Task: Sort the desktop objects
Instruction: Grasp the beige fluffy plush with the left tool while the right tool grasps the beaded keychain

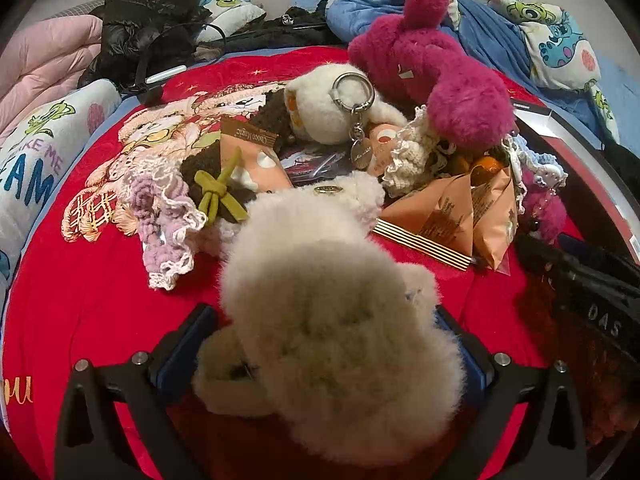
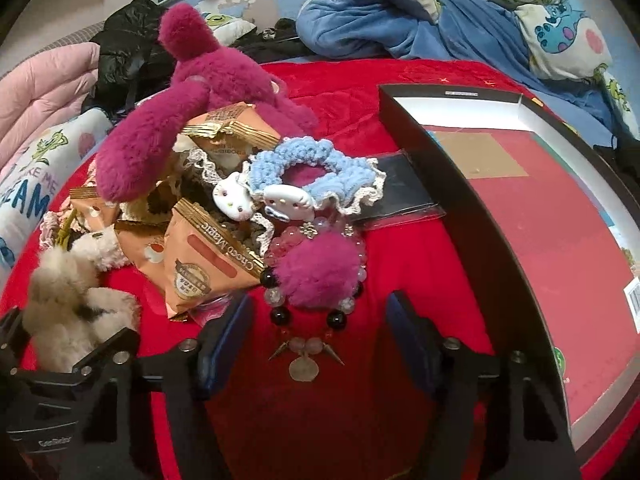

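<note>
My left gripper [image 1: 324, 344] is shut on a cream plush toy [image 1: 320, 320], held over the red cloth [image 1: 80, 320]; it also shows in the right wrist view [image 2: 76, 304]. Behind it lies a pile: a magenta plush rabbit [image 1: 432, 72], a white plush with a keyring [image 1: 332, 108], orange Choco Magic snack packs [image 1: 440, 216], a lilac crocheted scrunchie [image 1: 156, 208]. My right gripper [image 2: 320, 332] is open, its fingers on either side of a bead bracelet with a magenta pompom [image 2: 316, 272]. A blue scrunchie with white cat charms [image 2: 316, 176] lies just beyond.
An open black box lid with a red floor [image 2: 460, 184] lies to the right of my right gripper. Blue cartoon bedding [image 2: 480, 20], a black jacket [image 1: 148, 20] and a pink quilt [image 1: 44, 64] ring the red cloth.
</note>
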A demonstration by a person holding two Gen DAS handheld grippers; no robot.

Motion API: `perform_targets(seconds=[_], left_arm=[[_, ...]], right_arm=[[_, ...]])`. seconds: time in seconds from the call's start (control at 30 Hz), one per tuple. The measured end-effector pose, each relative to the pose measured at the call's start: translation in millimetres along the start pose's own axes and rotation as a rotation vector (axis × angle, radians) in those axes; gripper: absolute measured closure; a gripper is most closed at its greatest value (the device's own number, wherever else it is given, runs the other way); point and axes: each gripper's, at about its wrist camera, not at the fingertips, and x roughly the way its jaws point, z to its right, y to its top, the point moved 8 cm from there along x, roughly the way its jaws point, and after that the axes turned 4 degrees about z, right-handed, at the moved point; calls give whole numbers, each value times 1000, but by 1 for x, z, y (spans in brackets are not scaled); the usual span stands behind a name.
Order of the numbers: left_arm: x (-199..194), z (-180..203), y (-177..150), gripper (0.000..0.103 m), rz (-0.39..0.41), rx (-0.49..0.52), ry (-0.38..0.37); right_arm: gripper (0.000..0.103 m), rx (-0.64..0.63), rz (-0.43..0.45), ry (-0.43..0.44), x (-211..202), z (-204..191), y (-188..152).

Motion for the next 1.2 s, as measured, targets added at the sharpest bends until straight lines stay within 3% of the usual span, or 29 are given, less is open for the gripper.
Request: perform_targets(seconds=[0.1, 0.3, 0.83, 1.0, 1.07, 1.1, 1.17, 1.2], left_arm=[[1, 0, 0, 0, -2, 1, 1], [0, 0, 0, 0, -1, 4, 4], [-5, 2, 0, 2, 8, -6, -6], [-11, 0, 3, 23, 39, -11, -21], [-14, -2, 5, 40, 52, -22, -23], [-16, -4, 6, 43, 56, -31, -18], [-17, -10, 8, 70, 62, -45, 6], [-17, -13, 9, 72, 67, -55, 13]], right_arm=[[65, 24, 3, -15, -3, 6, 0], [84, 45, 4, -28, -4, 14, 2], [87, 117, 47, 28, -39, 21, 4], [87, 152, 85, 53, -60, 28, 6], [87, 165, 106, 66, -70, 31, 8], [87, 168, 113, 70, -74, 32, 8], [87, 180, 122, 83, -79, 35, 9], [87, 188, 124, 96, -79, 36, 9]])
